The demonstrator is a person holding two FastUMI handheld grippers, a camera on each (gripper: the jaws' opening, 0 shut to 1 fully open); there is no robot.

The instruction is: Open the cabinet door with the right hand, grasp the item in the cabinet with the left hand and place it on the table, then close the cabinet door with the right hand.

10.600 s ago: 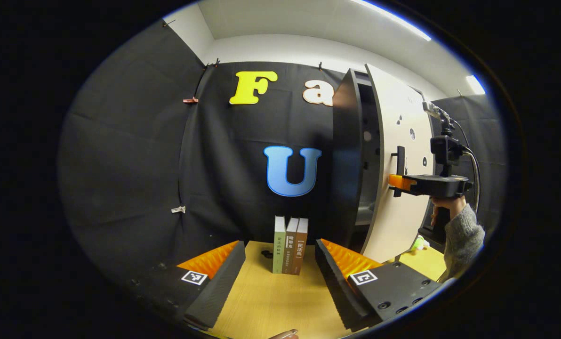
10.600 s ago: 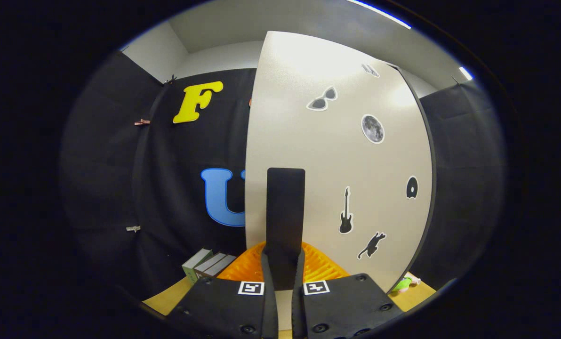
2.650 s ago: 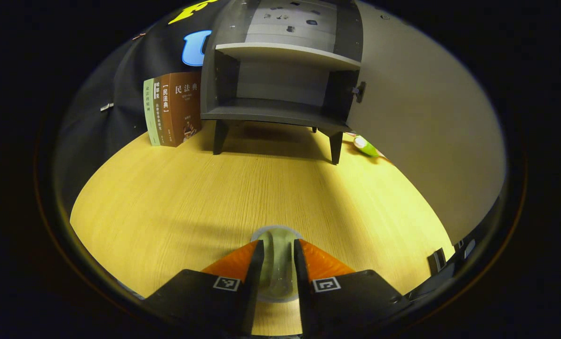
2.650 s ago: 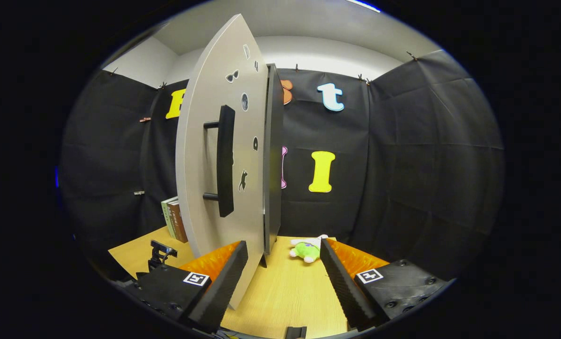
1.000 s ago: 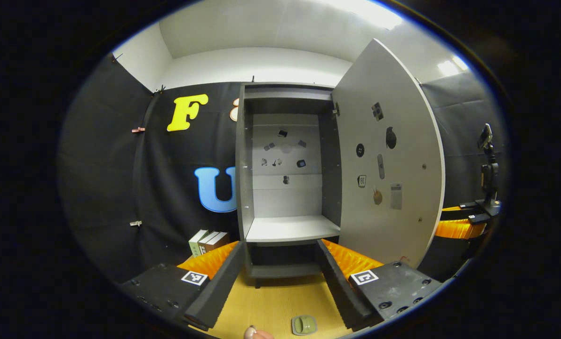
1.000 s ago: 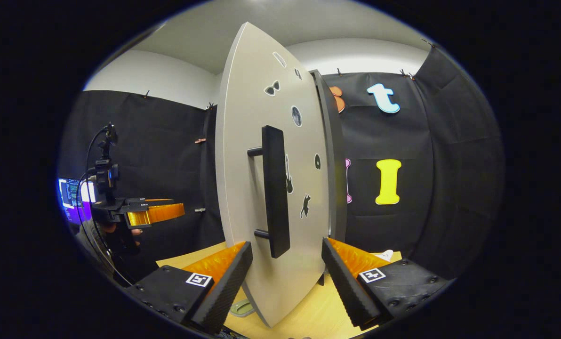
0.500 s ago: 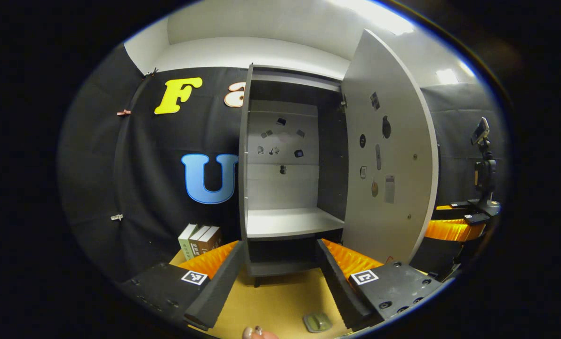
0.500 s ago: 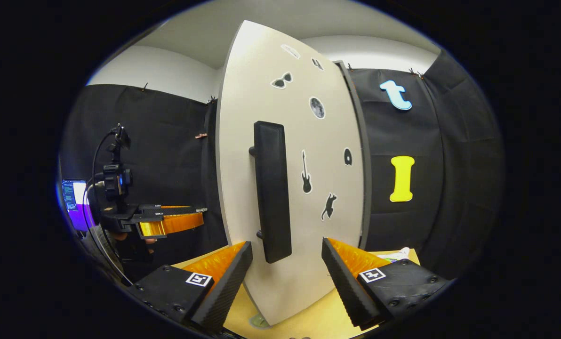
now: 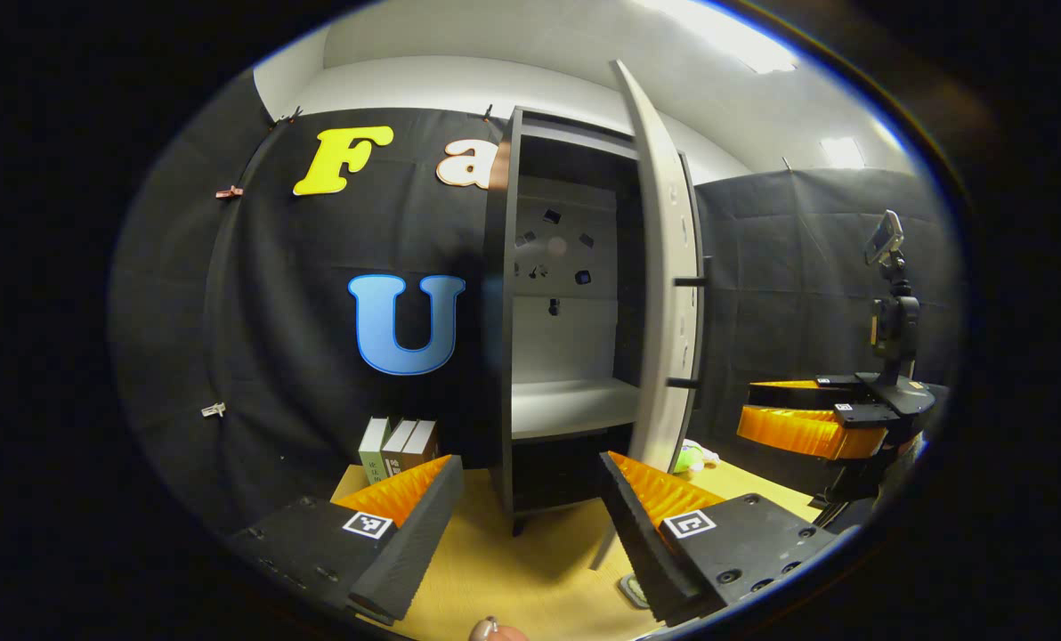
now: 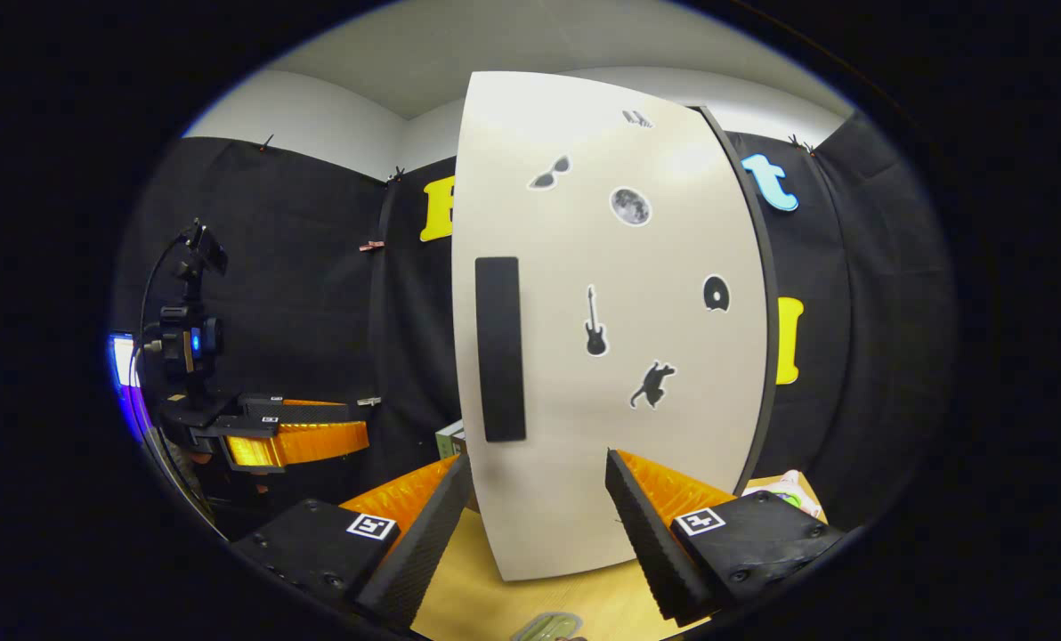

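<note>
With the right claw (image 10: 535, 525) spread and empty, its six-o'clock push on the cabinet door (image 10: 611, 338) could miss the handle (image 10: 500, 349) and stall.

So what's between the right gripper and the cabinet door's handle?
Nothing: in the right gripper view the open right gripper faces the door, and the stretch up to the handle is bare door panel.
</note>
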